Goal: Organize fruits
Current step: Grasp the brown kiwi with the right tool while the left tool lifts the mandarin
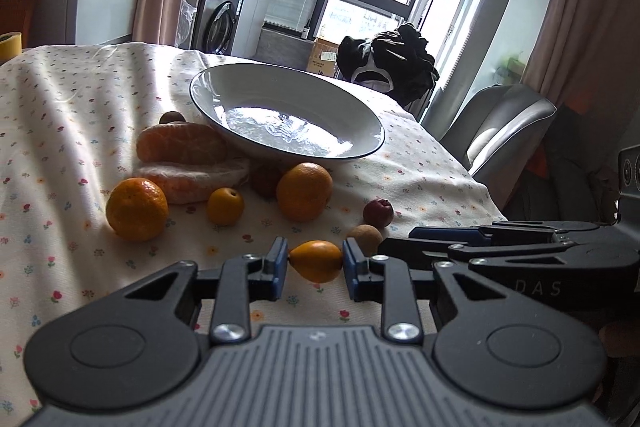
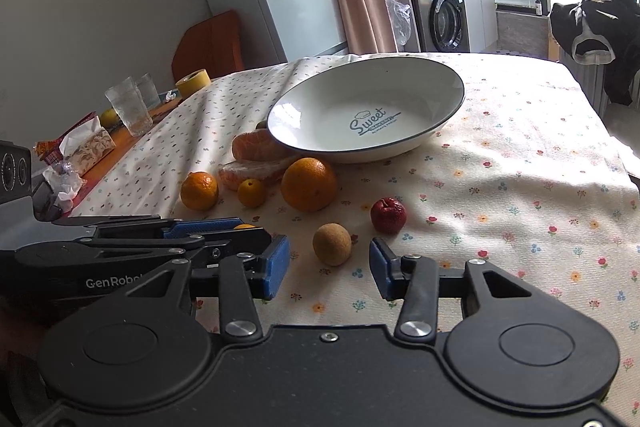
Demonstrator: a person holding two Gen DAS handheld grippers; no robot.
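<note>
Both grippers are matte black, with a ribbed grey-black housing, two round hubs, silver screws at the linkage pivots and blue ribbed pads on the fingers. The left gripper [image 1: 315,262] carries white "GenRobot" lettering on its side. The right gripper [image 2: 329,261] shows "DAS" faintly embossed on its body.

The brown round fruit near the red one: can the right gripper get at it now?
Probably yes. The right gripper is open, and the brown fruit lies just ahead between its fingers, with only bare tablecloth between them.
</note>
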